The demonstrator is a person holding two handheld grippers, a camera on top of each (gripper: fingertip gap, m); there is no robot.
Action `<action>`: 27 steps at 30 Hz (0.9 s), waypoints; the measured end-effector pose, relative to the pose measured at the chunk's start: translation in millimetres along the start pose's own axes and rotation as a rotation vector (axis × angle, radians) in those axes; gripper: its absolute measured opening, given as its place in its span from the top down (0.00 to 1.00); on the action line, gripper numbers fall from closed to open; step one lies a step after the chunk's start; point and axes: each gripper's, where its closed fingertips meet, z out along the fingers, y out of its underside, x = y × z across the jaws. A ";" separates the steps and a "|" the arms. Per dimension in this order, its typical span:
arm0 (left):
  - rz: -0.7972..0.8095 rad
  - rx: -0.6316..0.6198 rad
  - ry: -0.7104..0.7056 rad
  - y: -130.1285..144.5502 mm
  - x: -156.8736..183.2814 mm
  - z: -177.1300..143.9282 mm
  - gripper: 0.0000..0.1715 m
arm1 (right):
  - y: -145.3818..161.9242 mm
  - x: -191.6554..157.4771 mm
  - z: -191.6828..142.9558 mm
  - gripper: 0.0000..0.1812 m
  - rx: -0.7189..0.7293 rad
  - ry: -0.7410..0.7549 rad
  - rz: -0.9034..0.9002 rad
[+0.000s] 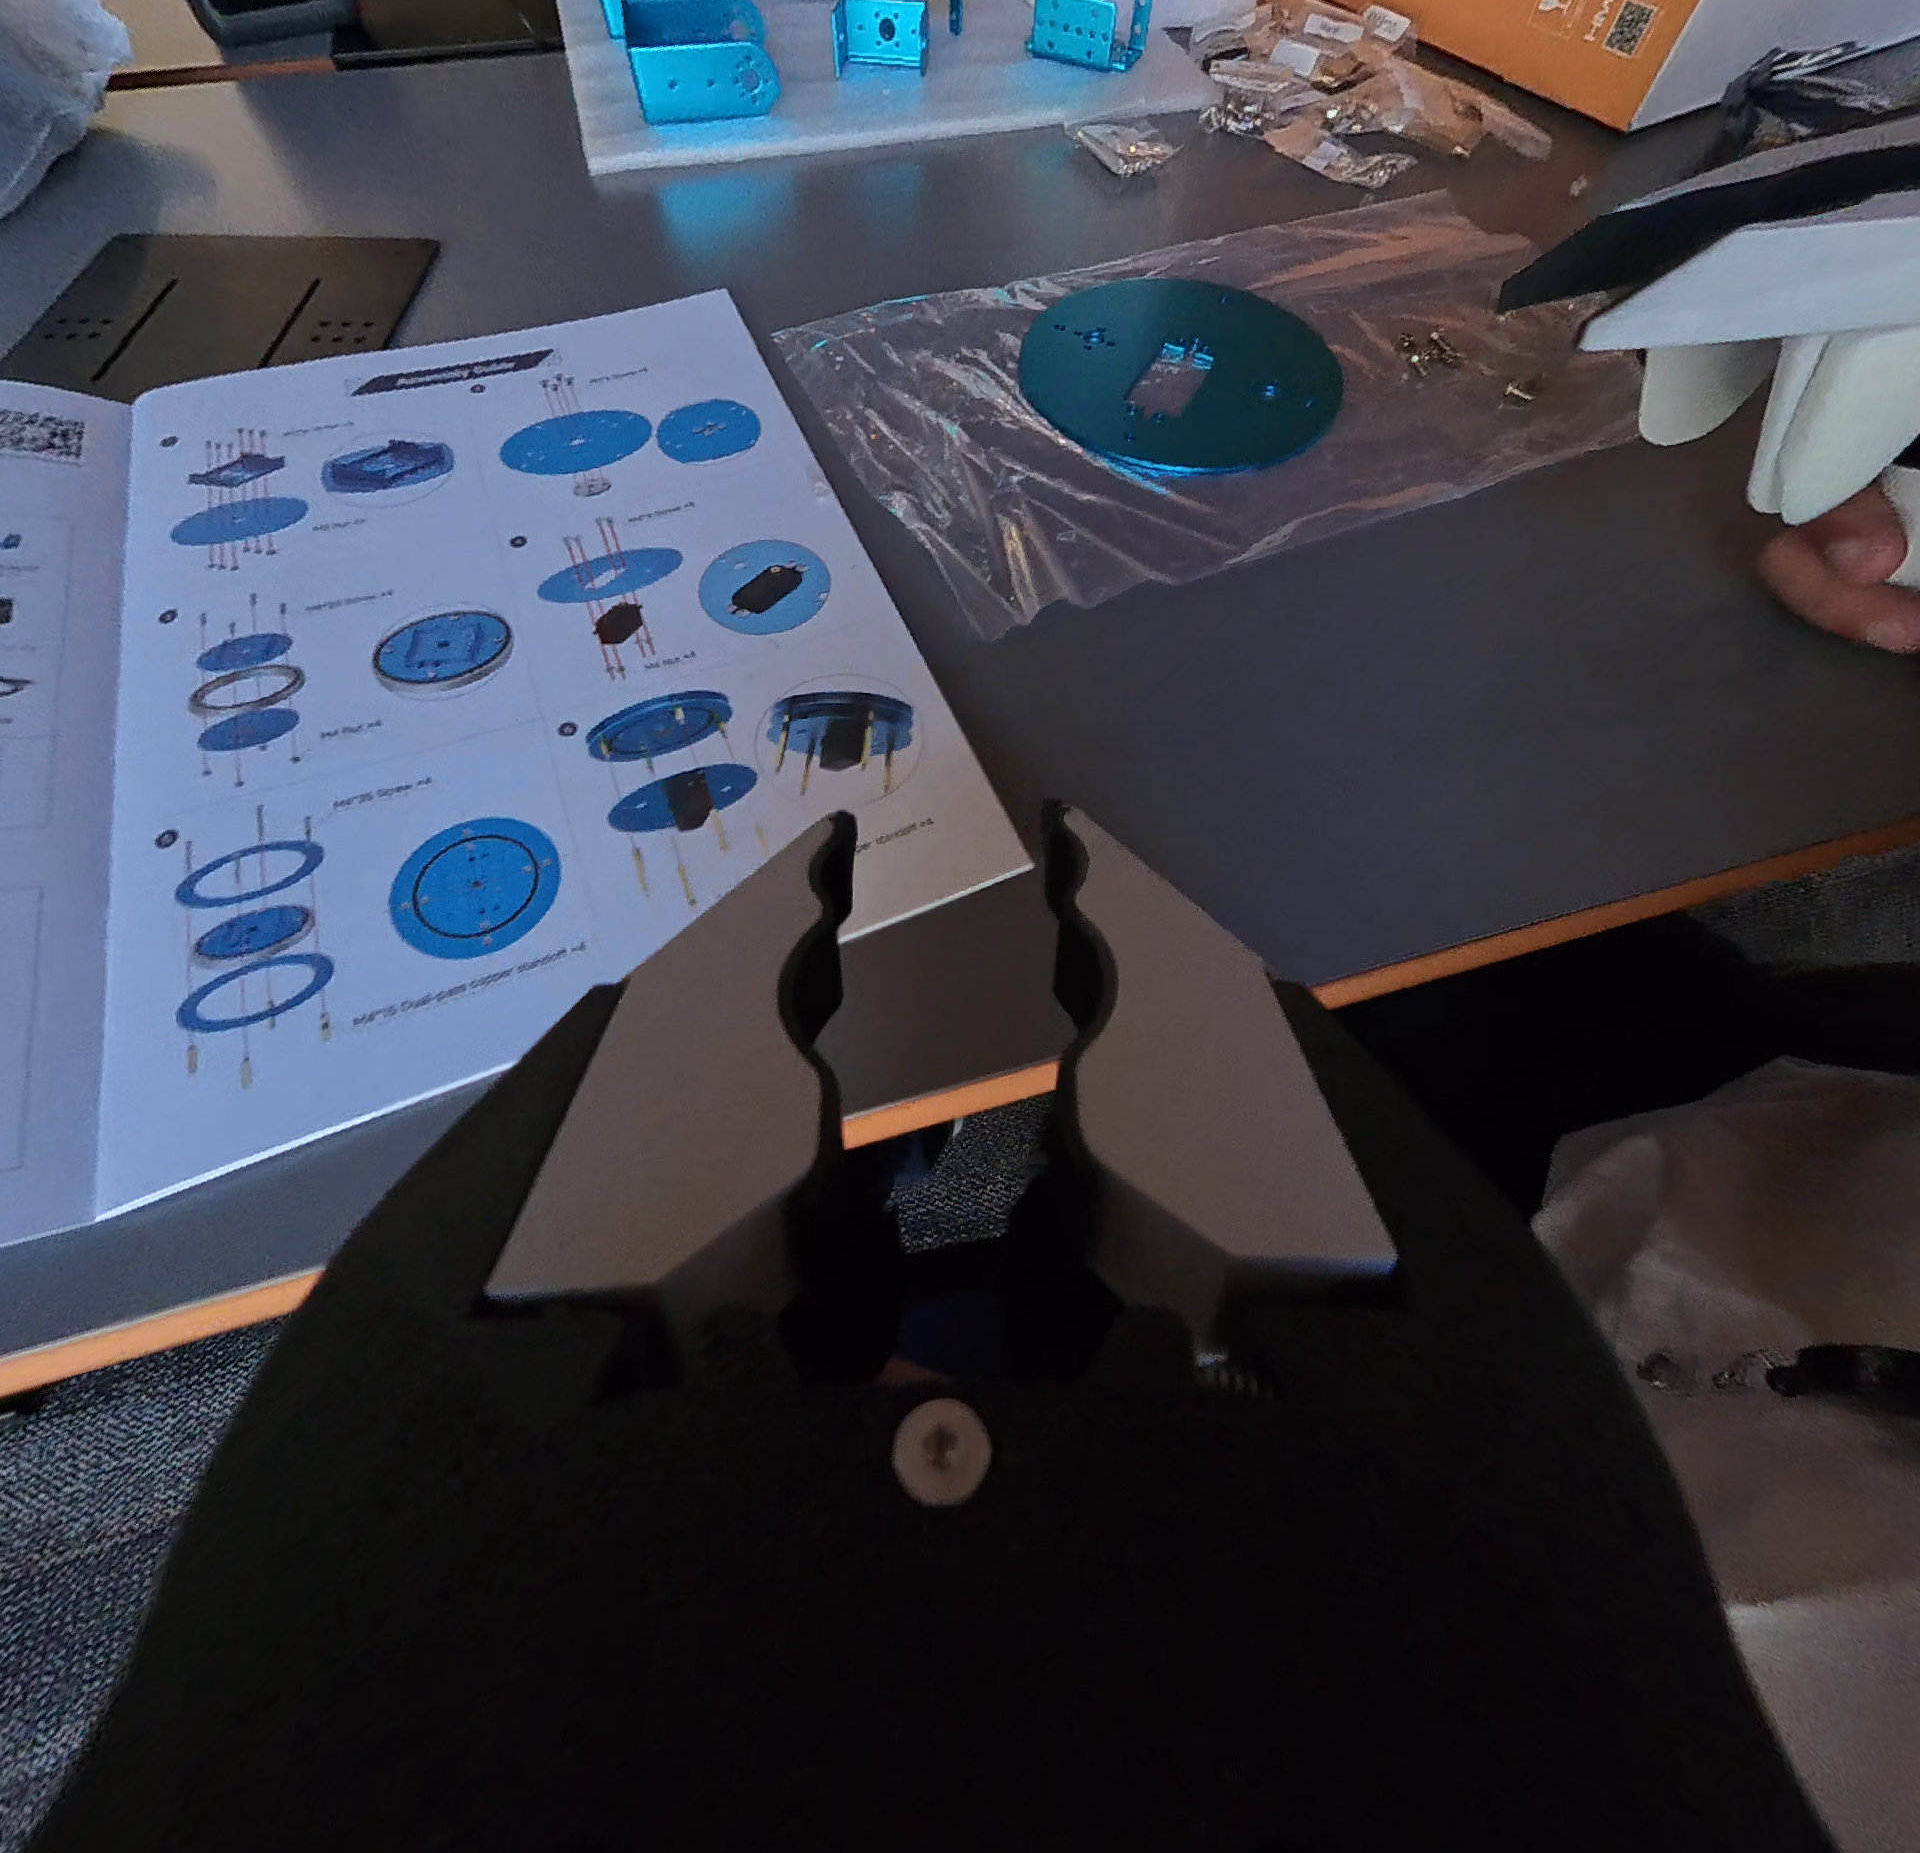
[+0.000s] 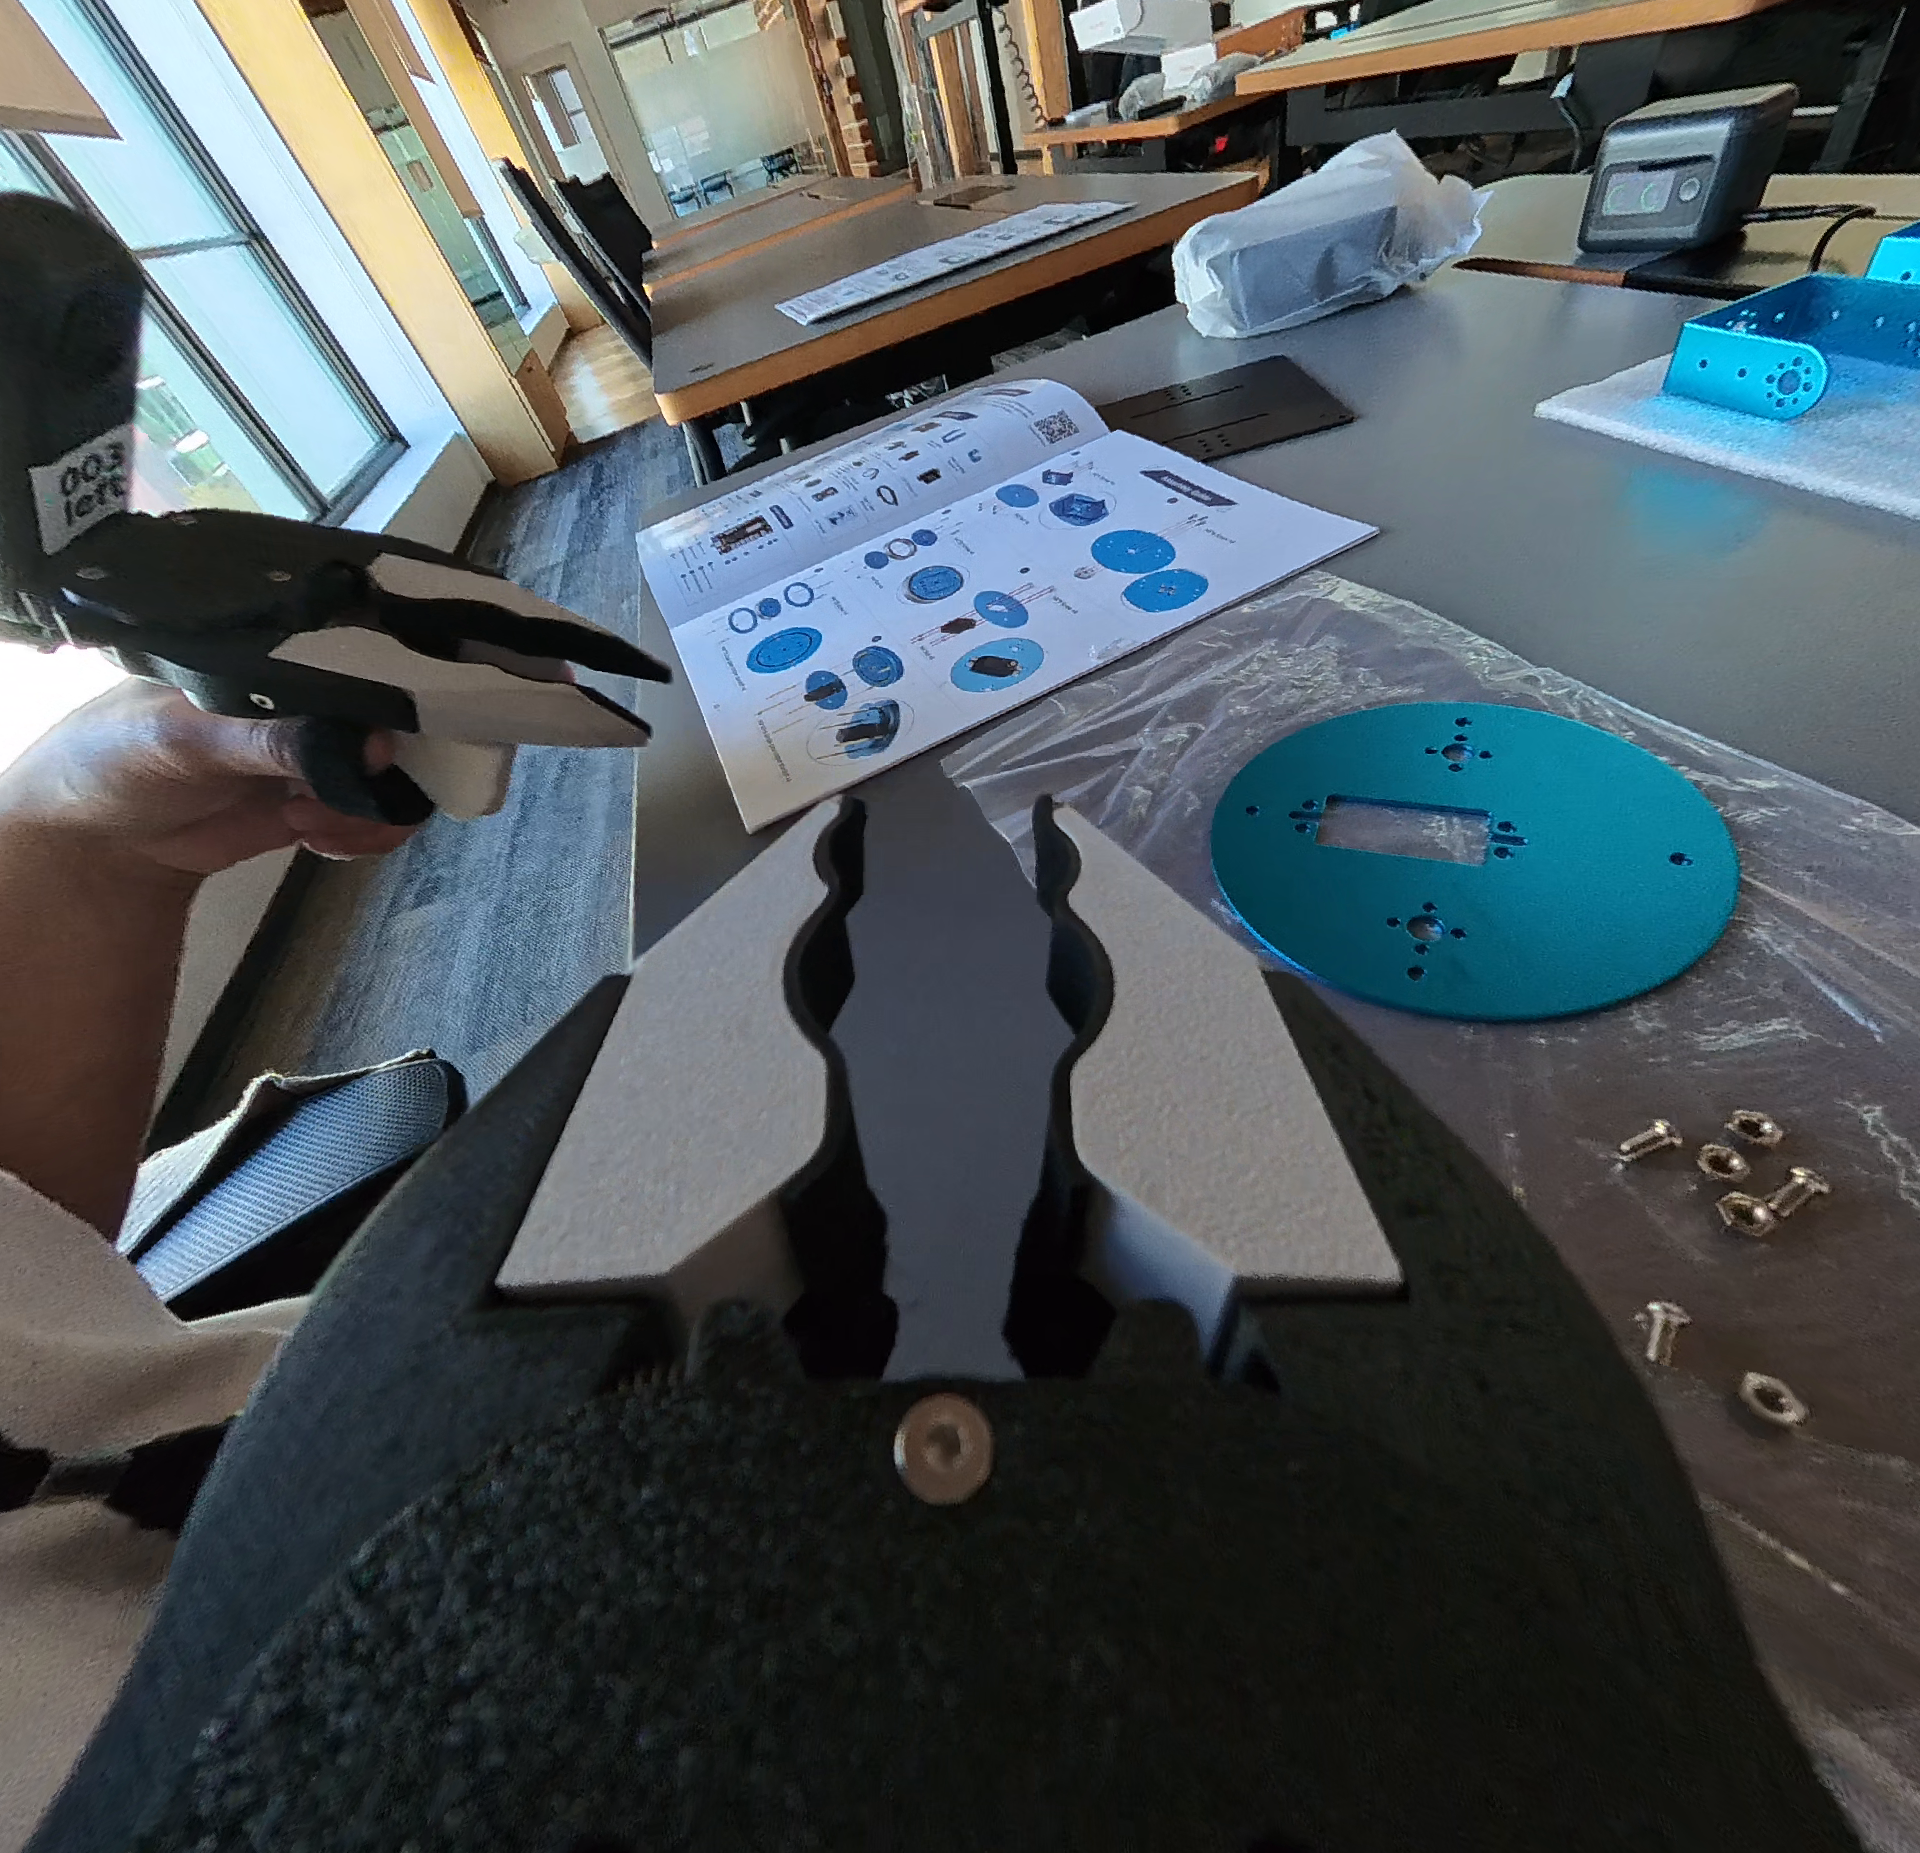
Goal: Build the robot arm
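Observation:
A blue round metal plate with a rectangular cut-out lies on a clear plastic sheet on the grey table; it also shows in the right wrist view. My left gripper is open and empty, held over the table's near edge beside an open instruction booklet. My right gripper is open and empty, just left of the plate, above the sheet's corner. Several small screws and nuts lie on the sheet to its right. The left gripper also shows at the left of the right wrist view.
Blue metal brackets stand on a white foam pad at the back. Bags of hardware and an orange box lie at back right. A black perforated plate lies behind the booklet. The table's orange front edge is close. The left gripper is farther from the blue round metal plate, some 25 cm, than the right, some 12 cm.

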 end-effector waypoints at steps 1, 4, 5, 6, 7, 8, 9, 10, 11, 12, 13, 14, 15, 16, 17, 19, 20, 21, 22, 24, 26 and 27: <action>0.006 0.000 0.011 -3.1 4.1 2.7 0.79 | -0.9 -1.9 -3.3 0.82 0.006 -0.010 0.011; 0.022 0.000 0.042 -11.6 15.2 10.0 0.79 | 0.0 -5.1 -19.7 0.81 0.012 -0.012 0.025; 0.027 -0.002 0.049 -14.0 18.0 12.7 0.79 | 0.8 -5.7 -27.3 0.79 0.009 -0.012 0.015; 0.031 -0.003 0.056 -16.3 20.6 15.7 0.79 | 1.7 -3.9 -36.7 0.77 0.004 -0.002 -0.008; 0.034 -0.003 0.066 -18.6 23.5 19.0 0.79 | 2.2 1.0 -48.6 0.76 -0.001 0.025 -0.042; 0.037 -0.004 0.076 -21.1 26.5 22.6 0.79 | 4.0 8.5 -63.6 0.75 -0.021 0.060 -0.086; 0.041 -0.005 0.088 -23.6 30.0 26.5 0.79 | 8.0 22.7 -82.6 0.75 -0.067 0.127 -0.121; 0.046 -0.008 0.100 -25.7 33.8 30.7 0.79 | 11.6 43.3 -106.0 0.73 -0.119 0.223 -0.143; 0.055 -0.013 0.111 -27.5 37.7 34.9 0.79 | 15.4 66.4 -134.4 0.72 -0.178 0.325 -0.164; 0.067 -0.017 0.121 -29.4 41.8 39.1 0.79 | 17.5 90.2 -167.1 0.73 -0.233 0.430 -0.177; 0.079 -0.021 0.130 -31.2 46.2 43.2 0.79 | 17.7 113.9 -202.0 0.73 -0.268 0.534 -0.172; 0.091 -0.027 0.140 -32.9 50.7 47.1 0.79 | 20.0 136.2 -237.1 0.73 -0.303 0.623 -0.161; 0.102 -0.031 0.148 -34.8 55.2 50.9 0.79 | 26.1 156.5 -269.9 0.72 -0.358 0.692 -0.151; 0.111 -0.032 0.159 -36.9 60.0 54.3 0.79 | 32.8 175.0 -298.5 0.71 -0.411 0.739 -0.150; 0.119 -0.034 0.169 -38.8 64.9 57.5 0.79 | 36.4 191.1 -321.4 0.70 -0.434 0.770 -0.152; 0.135 -0.039 0.179 -42.6 72.8 62.7 0.79 | 40.2 214.5 -347.7 0.74 -0.401 0.752 -0.124; 0.143 -0.040 0.179 -44.3 76.2 64.5 0.79 | 44.5 223.7 -353.7 0.75 -0.374 0.719 -0.063; 0.149 -0.043 0.178 -45.5 79.3 66.0 0.79 | 50.6 228.3 -354.0 0.75 -0.366 0.663 0.018; 0.154 -0.044 0.175 -46.6 82.2 66.9 0.79 | 57.1 228.1 -351.3 0.78 -0.373 0.598 0.093; 0.155 -0.043 0.174 -48.1 88.4 67.6 0.79 | 67.1 228.8 -345.5 0.78 -0.386 0.565 0.140; 0.149 -0.042 0.173 -48.0 93.7 67.9 0.79 | 76.0 237.8 -350.8 0.78 -0.434 0.656 0.096; 0.145 -0.042 0.173 -47.4 95.9 68.2 0.79 | 78.9 238.1 -350.7 0.78 -0.443 0.668 0.097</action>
